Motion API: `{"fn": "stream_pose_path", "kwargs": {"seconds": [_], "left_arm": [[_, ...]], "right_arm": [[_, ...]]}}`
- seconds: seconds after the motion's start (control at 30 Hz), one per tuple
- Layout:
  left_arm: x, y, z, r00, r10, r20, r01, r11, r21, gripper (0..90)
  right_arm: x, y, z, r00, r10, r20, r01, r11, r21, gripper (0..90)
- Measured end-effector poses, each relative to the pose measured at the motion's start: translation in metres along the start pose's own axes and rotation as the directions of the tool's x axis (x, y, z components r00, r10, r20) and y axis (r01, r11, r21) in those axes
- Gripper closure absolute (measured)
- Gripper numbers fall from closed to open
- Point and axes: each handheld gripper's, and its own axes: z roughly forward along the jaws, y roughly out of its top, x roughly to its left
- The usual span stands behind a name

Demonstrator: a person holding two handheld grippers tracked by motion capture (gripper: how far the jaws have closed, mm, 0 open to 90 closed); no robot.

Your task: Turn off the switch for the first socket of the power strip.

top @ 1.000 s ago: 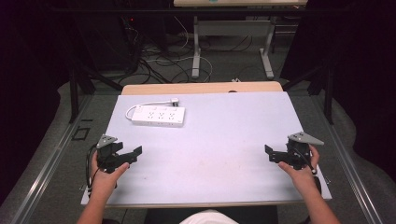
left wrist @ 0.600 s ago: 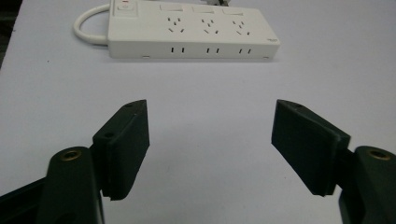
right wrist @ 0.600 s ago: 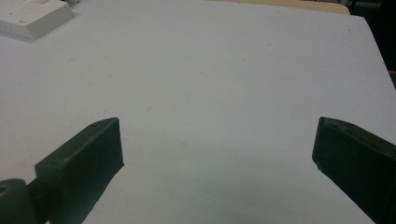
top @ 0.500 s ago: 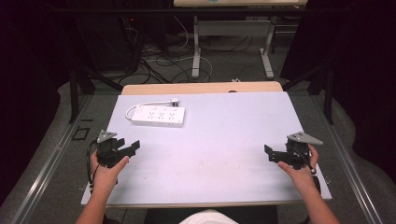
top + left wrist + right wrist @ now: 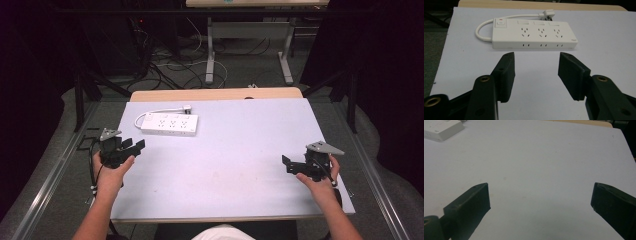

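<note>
White power strip (image 5: 534, 35), three sockets, cord curled; both grippers' jaws spread, empty.

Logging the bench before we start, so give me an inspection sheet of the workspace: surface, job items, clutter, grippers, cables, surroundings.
Surface: pale table top, mostly bare, wooden strip along the far edge.
Job's things: white power strip lying flat at the far left, three socket groups, switch at its cord end.
Clutter: nothing seen.
Grippers: left gripper open, aimed toward the power strip, holding nothing; right gripper open wide, holding nothing.
Cables: the strip's white cord loops behind it, plug lying loose on the table.
Surroundings: dark room, another table's legs and tangled floor cables beyond.
</note>
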Motion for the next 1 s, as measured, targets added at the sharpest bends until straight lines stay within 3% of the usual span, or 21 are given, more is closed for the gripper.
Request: {"fn": "stream_pose_path", "kwargs": {"seconds": [0.3,0.47,1.0], "left_arm": [[-0.005,0.018,0.000,0.9997,0.026,-0.004,-0.026,0.9996,-0.008,50.4],[-0.008,0.028,0.003,0.9990,0.030,-0.033,-0.031,0.9995,-0.010,51.7],[-0.016,0.050,0.023,0.9995,0.023,-0.021,-0.023,0.9996,0.018,67.1]], "right_arm": [[0.000,0.000,0.001,0.9999,-0.013,0.004,0.013,1.000,0.003,1.7],[0.001,0.000,0.001,1.0000,-0.003,0.009,0.003,1.000,0.000,1.7],[0.002,-0.001,0.003,0.9999,-0.013,-0.004,0.013,1.000,0.012,1.7]]}}
